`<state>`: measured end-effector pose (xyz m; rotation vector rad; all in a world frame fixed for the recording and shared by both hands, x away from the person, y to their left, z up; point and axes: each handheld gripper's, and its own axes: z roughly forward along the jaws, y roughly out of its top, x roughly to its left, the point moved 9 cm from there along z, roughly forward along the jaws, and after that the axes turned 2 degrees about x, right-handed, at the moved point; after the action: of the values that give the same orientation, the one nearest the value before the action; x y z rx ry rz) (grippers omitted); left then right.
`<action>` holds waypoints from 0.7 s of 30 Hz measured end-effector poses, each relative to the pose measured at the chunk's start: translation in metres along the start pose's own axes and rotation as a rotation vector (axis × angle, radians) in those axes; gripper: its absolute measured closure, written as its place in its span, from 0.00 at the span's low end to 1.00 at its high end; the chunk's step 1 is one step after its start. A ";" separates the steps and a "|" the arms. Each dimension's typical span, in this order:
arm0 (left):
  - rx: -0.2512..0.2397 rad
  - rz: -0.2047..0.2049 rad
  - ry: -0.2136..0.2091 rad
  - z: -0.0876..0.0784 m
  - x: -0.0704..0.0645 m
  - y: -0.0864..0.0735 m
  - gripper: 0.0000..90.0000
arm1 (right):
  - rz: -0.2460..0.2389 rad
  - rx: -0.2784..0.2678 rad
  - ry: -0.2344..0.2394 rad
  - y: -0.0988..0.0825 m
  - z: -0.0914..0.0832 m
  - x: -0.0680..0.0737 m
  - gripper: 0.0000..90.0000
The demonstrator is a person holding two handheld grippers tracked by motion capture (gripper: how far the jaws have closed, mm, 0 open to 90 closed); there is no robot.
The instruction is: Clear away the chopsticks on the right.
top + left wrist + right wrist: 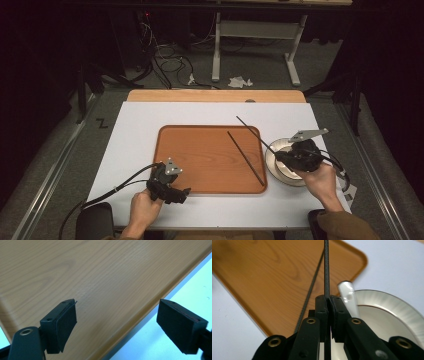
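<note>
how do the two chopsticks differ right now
The held chopstick is pinched at its near end in the right claw, whose jaws are shut on it; the loose chopstick is gripped by nothing. The held chopstick reaches over the tray's far right corner and the white table beyond it, while the loose chopstick lies wholly on the tray. Both are thin, dark and straight, and slant much the same way.

The high view looks forward and down from above the person's side, taking in the whole table (150, 115) with the tray (200, 155) at centre. The left gripper view sits very close over the tray (87, 277), facing its edge toward 4 o'clock. The right gripper view looks along a chopstick (326, 267) toward 12 o'clock, sharing tray (274, 277) and plate (392, 307).
</note>
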<state>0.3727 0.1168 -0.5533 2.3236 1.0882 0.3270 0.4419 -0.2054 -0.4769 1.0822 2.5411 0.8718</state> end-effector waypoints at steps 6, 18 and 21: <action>-0.011 0.013 0.007 -0.004 0.000 -0.001 0.18 | -0.039 0.046 0.012 0.003 0.022 0.020 0.96; -0.015 0.005 0.005 -0.004 0.000 0.000 0.18 | -0.077 0.113 0.033 0.007 0.061 0.049 0.96; -0.012 0.003 0.005 -0.003 0.001 0.000 0.18 | -0.059 0.134 0.041 0.005 0.070 0.050 0.96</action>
<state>0.3720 0.1183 -0.5509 2.3147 1.0828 0.3403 0.4402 -0.1365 -0.5288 1.0307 2.6837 0.7253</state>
